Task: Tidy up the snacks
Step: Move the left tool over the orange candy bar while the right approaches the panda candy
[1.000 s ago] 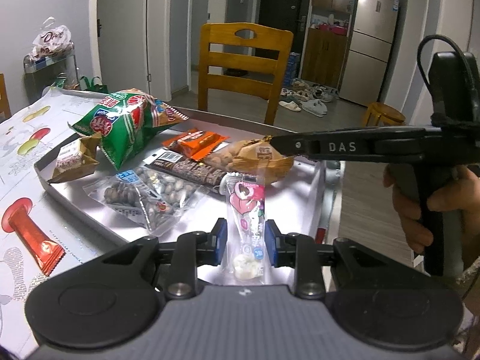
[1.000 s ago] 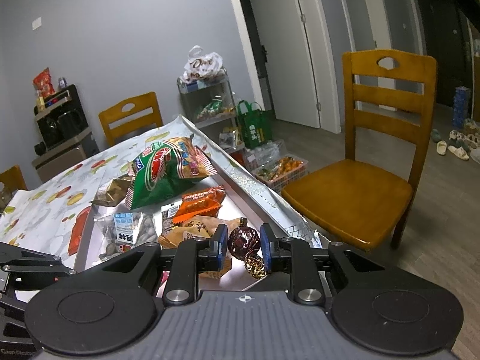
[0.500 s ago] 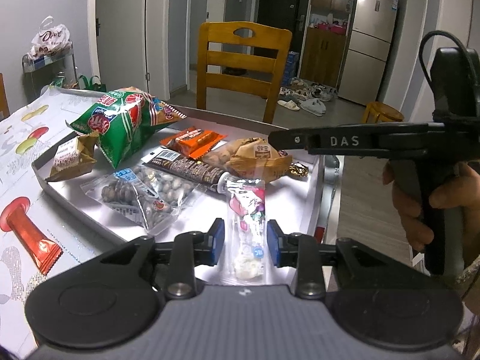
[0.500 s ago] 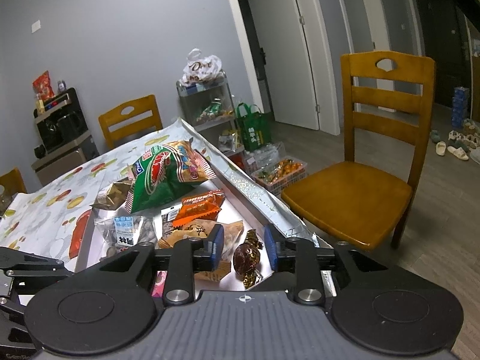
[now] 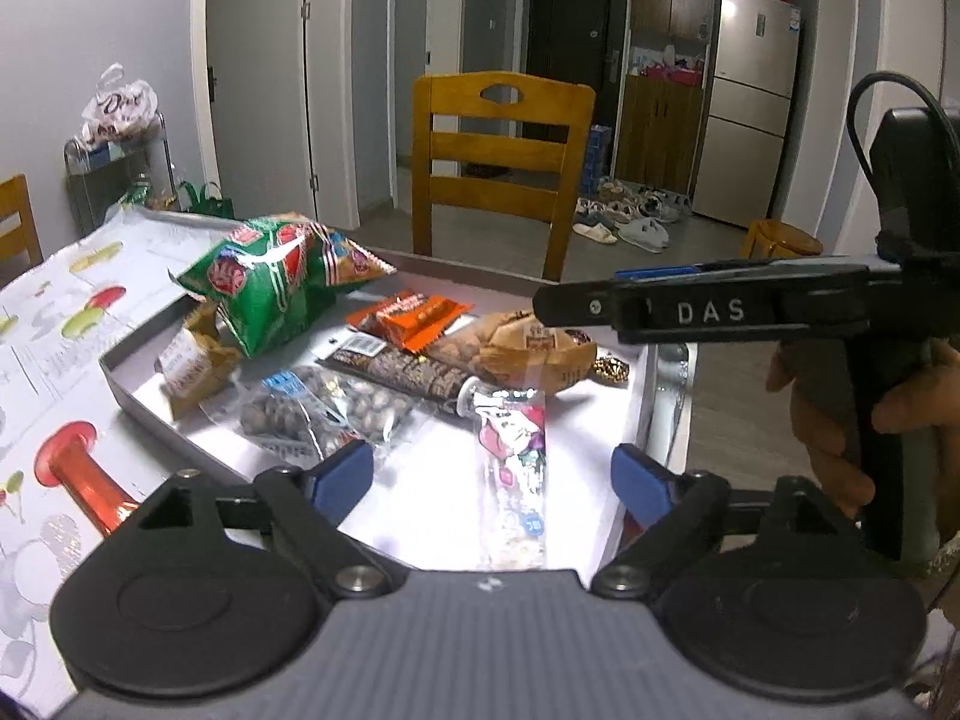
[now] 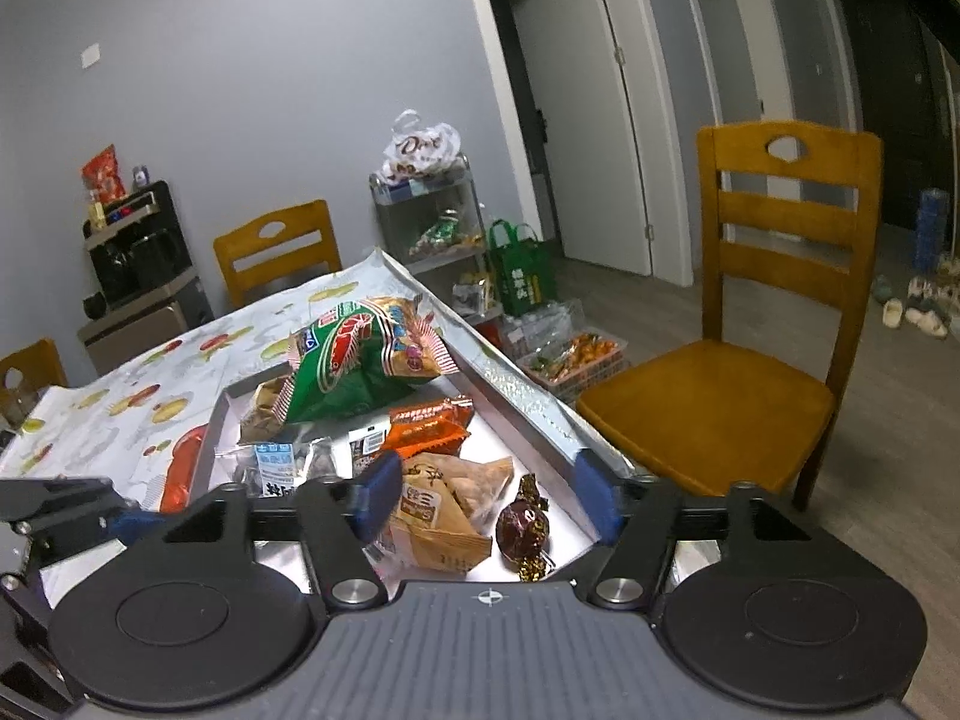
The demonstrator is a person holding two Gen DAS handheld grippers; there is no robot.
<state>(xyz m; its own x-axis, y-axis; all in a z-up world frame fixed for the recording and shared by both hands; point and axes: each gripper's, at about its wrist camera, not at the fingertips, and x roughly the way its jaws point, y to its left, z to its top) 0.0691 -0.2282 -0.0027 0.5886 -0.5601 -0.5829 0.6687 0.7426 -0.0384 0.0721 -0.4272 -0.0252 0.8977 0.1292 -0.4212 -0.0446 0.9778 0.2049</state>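
Note:
A grey metal tray (image 5: pixel 129 384) on the table holds the snacks. My left gripper (image 5: pixel 492 474) is open above the tray's near edge; a clear candy packet with a pink print (image 5: pixel 513 462) lies flat between its fingers, free of them. My right gripper (image 6: pixel 489 489) is open over the tray's near right corner; a round brown foil-wrapped chocolate (image 6: pixel 523 531) lies below it beside a tan snack packet (image 6: pixel 444 510). In the left wrist view the right gripper (image 5: pixel 690 309) reaches in from the right over the tan packet (image 5: pixel 528 345).
The tray also holds a green chip bag (image 5: pixel 270 282), orange packets (image 5: pixel 414 318), a dark bar (image 5: pixel 408 375), a clear bag of nuts (image 5: pixel 318 414) and a small tan packet (image 5: pixel 189 363). A red packet (image 5: pixel 81 477) lies on the fruit-print tablecloth. A wooden chair (image 6: pixel 750 372) stands beyond the table edge.
Both grippers opened. The left let go of the candy packet, which now lies in the tray. The right let go of the foil chocolate, which dropped beside the tan packet.

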